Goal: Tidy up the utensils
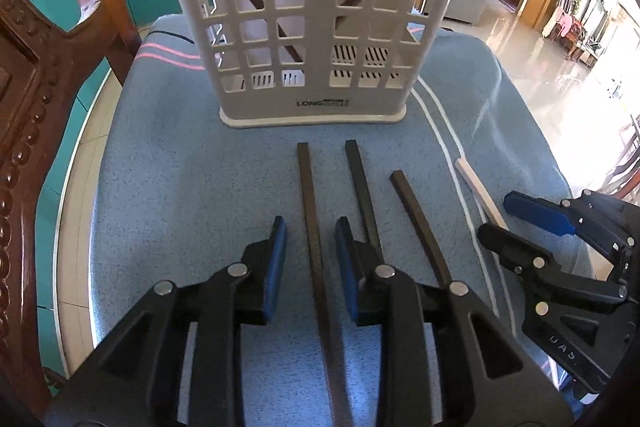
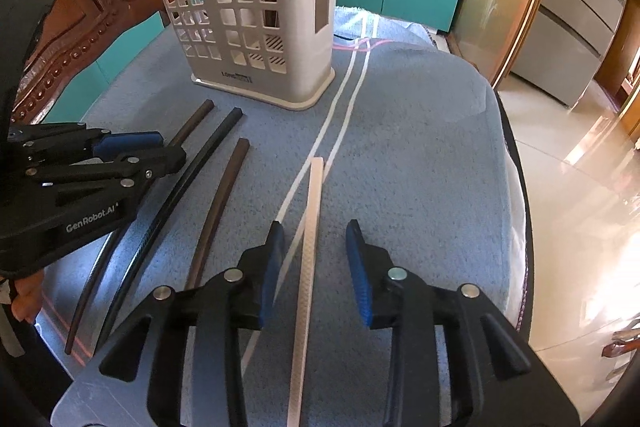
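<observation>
Left gripper (image 1: 311,259) stands part open over a dark brown chopstick (image 1: 314,247) lying between its blue pads, which do not touch it. Right gripper (image 2: 316,259) is likewise part open, straddling a cream chopstick (image 2: 310,247) without contact. Two more dark chopsticks (image 1: 362,187) (image 1: 420,223) lie between these on the blue towel (image 1: 180,167). Beyond them stands the perforated utensil holder (image 1: 312,19), upright.
</observation>
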